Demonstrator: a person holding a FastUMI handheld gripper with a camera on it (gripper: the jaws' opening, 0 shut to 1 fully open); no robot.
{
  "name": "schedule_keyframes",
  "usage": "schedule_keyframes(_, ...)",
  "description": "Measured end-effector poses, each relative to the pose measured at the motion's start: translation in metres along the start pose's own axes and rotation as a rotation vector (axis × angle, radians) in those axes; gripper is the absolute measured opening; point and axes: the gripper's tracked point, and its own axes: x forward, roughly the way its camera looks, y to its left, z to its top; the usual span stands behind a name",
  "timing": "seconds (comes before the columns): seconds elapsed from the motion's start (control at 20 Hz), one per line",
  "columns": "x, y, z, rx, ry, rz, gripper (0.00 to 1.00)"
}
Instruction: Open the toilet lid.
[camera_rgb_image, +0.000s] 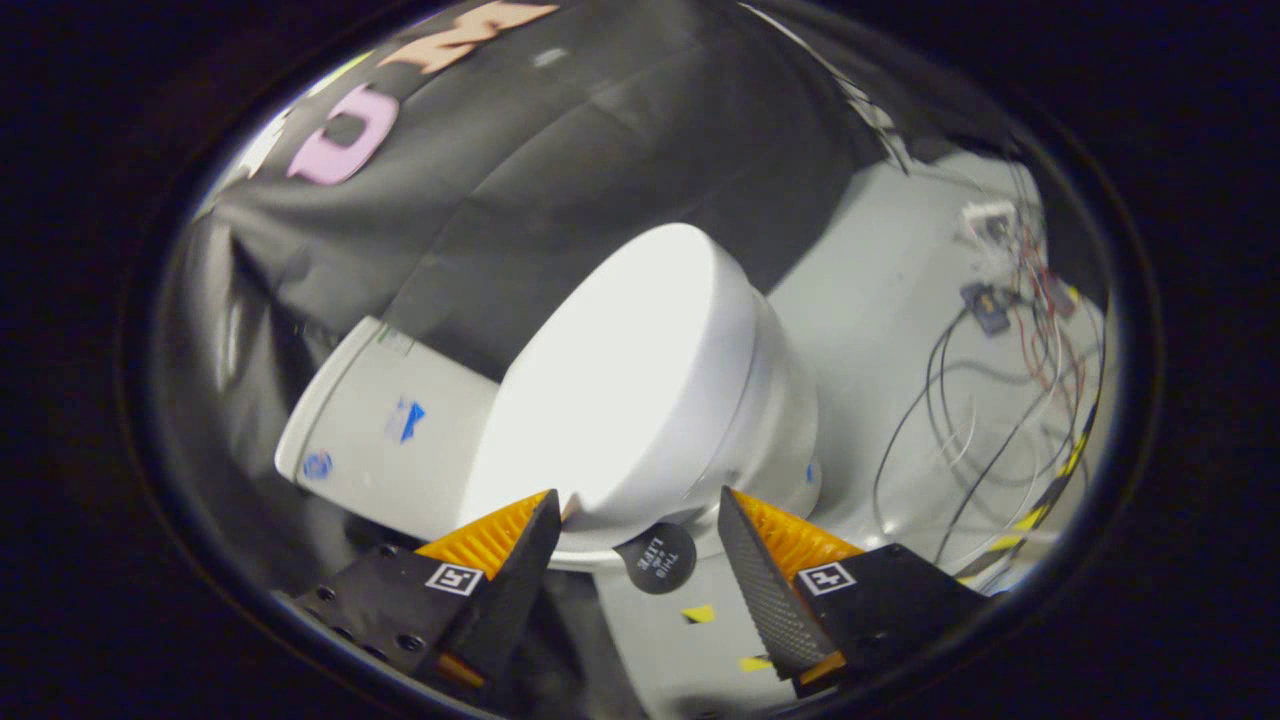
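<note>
The approach step is judged to be in hand: the toilet lid (620, 380) is seen closed, lying flat on the white toilet bowl (780, 420), and nothing is gripped yet. The gripper (640, 520) is held wide open, with its 2 fingers empty. The front rim of the lid is found just ahead of the fingertips and between them, near the left fingertip (545, 505). The cistern (385, 430) is seen beyond the lid, against the booth wall. For the next move, a fingertip probably has to be brought under the lid's edge, then lifted towards the cistern.
</note>
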Motion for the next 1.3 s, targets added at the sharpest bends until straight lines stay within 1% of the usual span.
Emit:
schedule_keyframes(0.05, -0.002, 0.001, 0.000, 0.053, 0.001, 0.002, 0.94)
schedule_keyframes(0.1, 0.001, 0.001, 0.001, 0.073, 0.001, -0.006, 0.91)
schedule_keyframes(0.2, 0.003, 0.003, -0.006, 0.049, 0.016, -0.015, 0.85)
schedule_keyframes(0.25, 0.004, 0.003, -0.014, 0.035, 0.042, -0.013, 0.85)
schedule_keyframes(0.35, -0.001, -0.003, -0.035, 0.021, 0.117, -0.035, 0.85)
schedule_keyframes(0.4, 0.002, -0.013, -0.035, 0.022, 0.127, -0.057, 0.69)
schedule_keyframes(0.45, -0.001, -0.016, -0.035, 0.042, 0.140, -0.057, 0.52)
schedule_keyframes(0.5, 0.005, -0.011, -0.033, 0.079, 0.151, -0.027, 0.43)
schedule_keyframes(0.55, 0.012, -0.011, -0.032, 0.128, 0.137, -0.023, 0.33)
schedule_keyframes(0.6, 0.010, -0.009, -0.028, 0.171, 0.128, 0.009, 0.23)
schedule_keyframes(0.65, 0.008, -0.008, -0.024, 0.182, 0.116, 0.023, 0.13)
schedule_keyframes(0.7, 0.006, -0.007, -0.026, 0.164, 0.120, 0.037, 0.11)
schedule_keyframes(0.75, 0.009, -0.008, -0.021, 0.145, 0.085, 0.049, 0.11)
schedule_keyframes(0.8, 0.017, -0.006, -0.023, 0.117, 0.090, 0.059, 0.06)
schedule_keyframes(0.85, 0.002, -0.007, -0.024, 0.112, 0.099, 0.066, 0.01)
schedule_keyframes(0.95, 0.003, -0.003, -0.022, 0.139, 0.069, 0.059, 0.01)
schedule_keyframes(1.0, 0.004, -0.004, -0.021, 0.132, 0.060, 0.046, 0.01)
schedule_keyframes(1.15, 0.001, 0.000, -0.019, 0.098, 0.069, 0.021, 0.01)
schedule_keyframes(1.3, -0.007, 0.013, -0.011, 0.046, 0.067, 0.018, 0.01)
